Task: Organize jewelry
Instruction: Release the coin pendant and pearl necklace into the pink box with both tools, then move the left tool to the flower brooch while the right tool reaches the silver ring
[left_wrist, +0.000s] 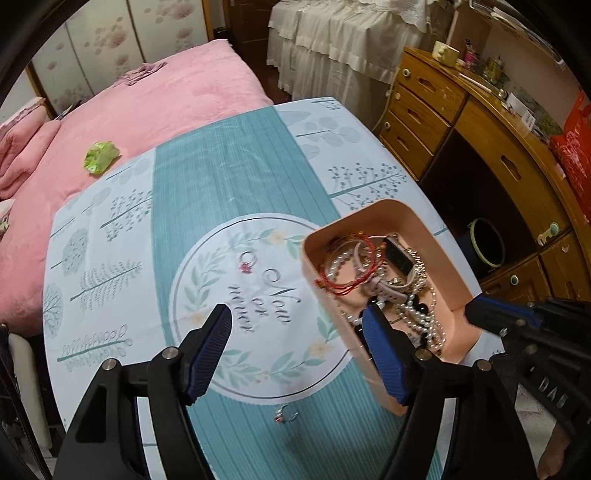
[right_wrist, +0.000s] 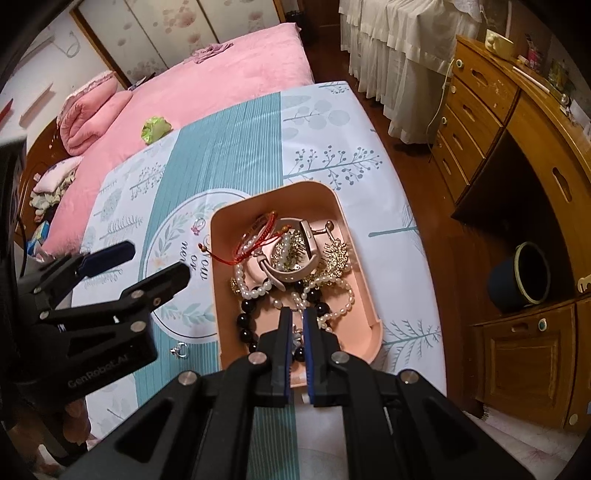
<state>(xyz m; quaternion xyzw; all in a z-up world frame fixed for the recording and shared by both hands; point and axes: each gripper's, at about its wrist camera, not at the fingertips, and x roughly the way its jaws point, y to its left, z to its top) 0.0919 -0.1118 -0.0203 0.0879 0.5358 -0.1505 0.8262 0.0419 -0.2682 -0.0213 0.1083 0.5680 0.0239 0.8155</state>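
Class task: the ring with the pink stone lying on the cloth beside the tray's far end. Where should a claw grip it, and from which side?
Grip the ring across its thin band, coming straight down from above. It lies apart from the pink tray, with bare cloth all round, so fingers can probably straddle the hoop.

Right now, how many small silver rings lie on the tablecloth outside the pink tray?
2: one small silver ring by the printed wreath, another nearer the open left gripper. The pink tray may hide others.

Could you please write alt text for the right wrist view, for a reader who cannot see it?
The right gripper, nearly closed, reaches into a pink tray of tangled jewelry on a patterned tablecloth. The open left gripper hovers at left, near two rings lying outside the tray.
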